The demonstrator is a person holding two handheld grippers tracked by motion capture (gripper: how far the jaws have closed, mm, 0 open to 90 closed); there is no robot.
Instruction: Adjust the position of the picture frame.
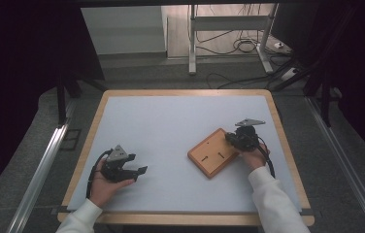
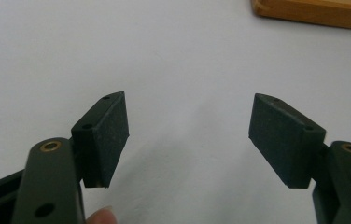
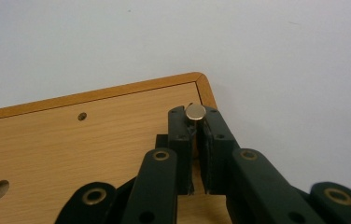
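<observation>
Right gripper clamped on a small metal pin over the wooden board's corner, right side of the table. Left gripper resting wide apart, nothing in it.

A flat wooden board lies at the right centre of the high view, turned diagonally, with dark slots in its face. A small round metal pin stands near its rounded corner in the right gripper view's middle.
</observation>
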